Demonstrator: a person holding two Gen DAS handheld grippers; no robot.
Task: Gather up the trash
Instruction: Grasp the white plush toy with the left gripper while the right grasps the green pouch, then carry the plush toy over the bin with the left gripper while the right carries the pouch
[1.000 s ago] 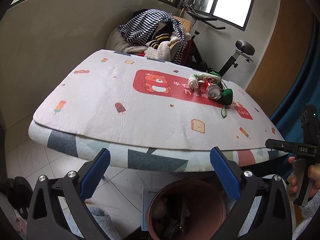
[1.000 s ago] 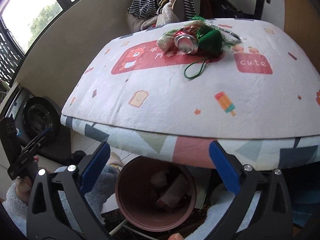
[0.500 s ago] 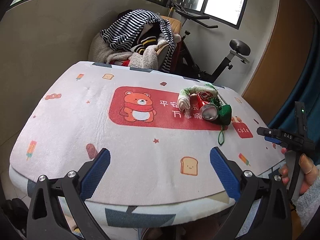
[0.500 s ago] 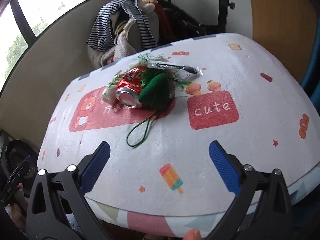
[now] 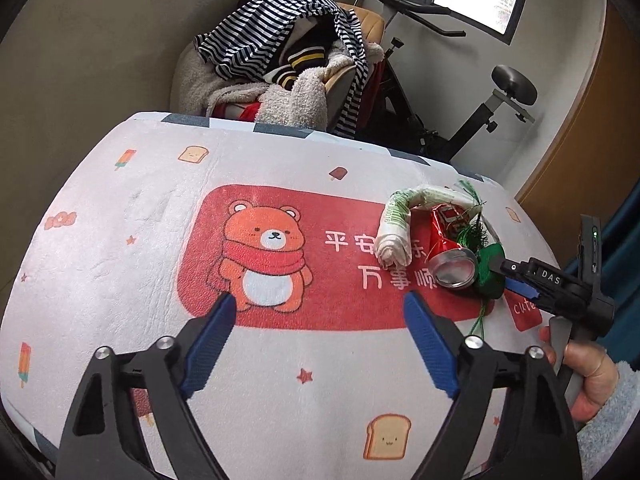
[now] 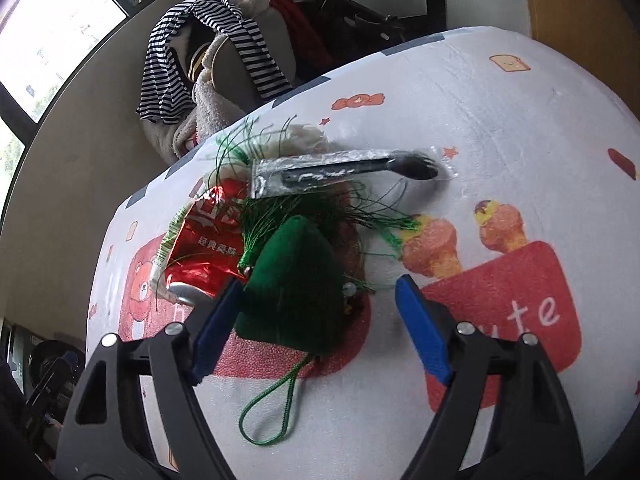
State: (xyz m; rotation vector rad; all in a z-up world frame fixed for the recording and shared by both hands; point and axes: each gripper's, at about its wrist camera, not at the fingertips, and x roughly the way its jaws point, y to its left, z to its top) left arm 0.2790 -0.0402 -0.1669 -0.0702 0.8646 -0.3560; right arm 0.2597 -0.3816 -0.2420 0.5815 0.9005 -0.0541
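The right gripper [image 6: 316, 312] is closing around a green tasselled pouch [image 6: 296, 284] — pads not yet pressing it. The left gripper [image 5: 318, 344] is closing too, with nothing between its fingers, over the bear-print cloth [image 5: 132, 240] — well left of the crushed red can [image 5: 448, 252].

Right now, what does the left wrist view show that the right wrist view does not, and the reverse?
Only the left wrist view: the rolled white wrapper in full, the right gripper from the side.
Only the right wrist view: a black plastic spoon in a clear sleeve, the green pouch's cord loop.
Both: the crushed red can, the green pouch, the bear-print table cover.
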